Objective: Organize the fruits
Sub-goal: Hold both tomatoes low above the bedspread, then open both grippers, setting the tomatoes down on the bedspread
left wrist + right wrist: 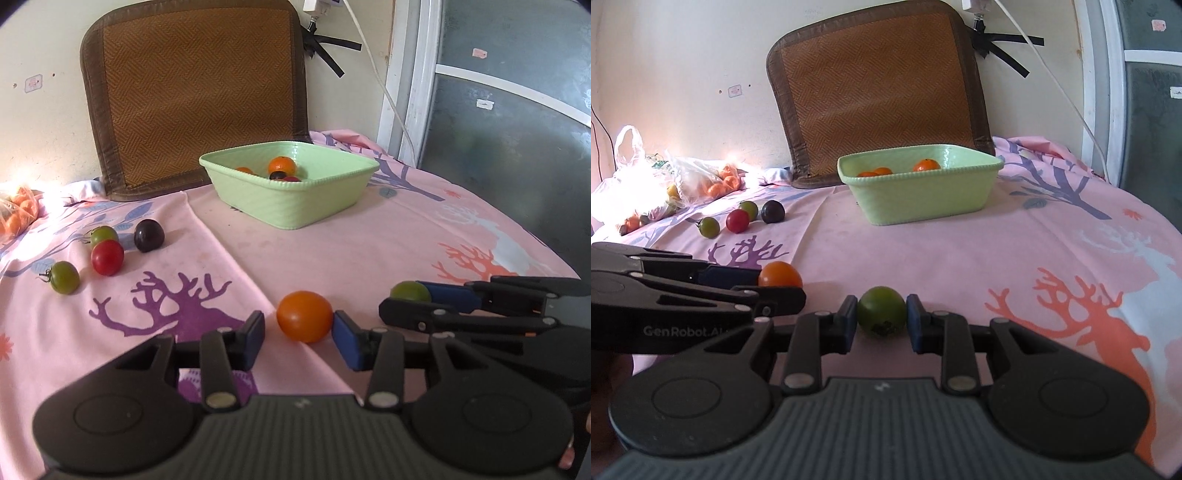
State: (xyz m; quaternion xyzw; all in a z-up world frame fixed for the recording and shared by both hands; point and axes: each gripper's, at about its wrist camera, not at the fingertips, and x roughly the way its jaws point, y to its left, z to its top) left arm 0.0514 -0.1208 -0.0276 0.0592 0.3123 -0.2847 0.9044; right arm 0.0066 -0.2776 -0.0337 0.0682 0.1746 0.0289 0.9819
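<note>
Green basin (295,206) noted well ahead of both grippers on the pink cloth (369,258), already holding several pieces: orange, dark and red fruit seen inside.

Left gripper (298,334): jaws parted around the orange tomato (304,315). One pad appears to touch it, a clear gap shows at the other; not clamped. The tomato rests on the cloth.

Right gripper (881,317): closed on the green tomato (881,311), pads pressed on both its flanks, the fruit low at the cloth.

Left to do, as judged: these two tomatoes, plus a loose cluster well off to the left gripper's far left, being two greenish tomatoes (64,277), a red tomato (107,257) and a dark plum-coloured fruit (149,235). Task judged roughly half done.

Room: open cloth lies between grippers and basin, nothing in the way. The grippers sit close side by side, so crowding is possible. A woven cushion (199,92) stands just behind the basin. The cloth's edge falls away beyond the right gripper's right.
</note>
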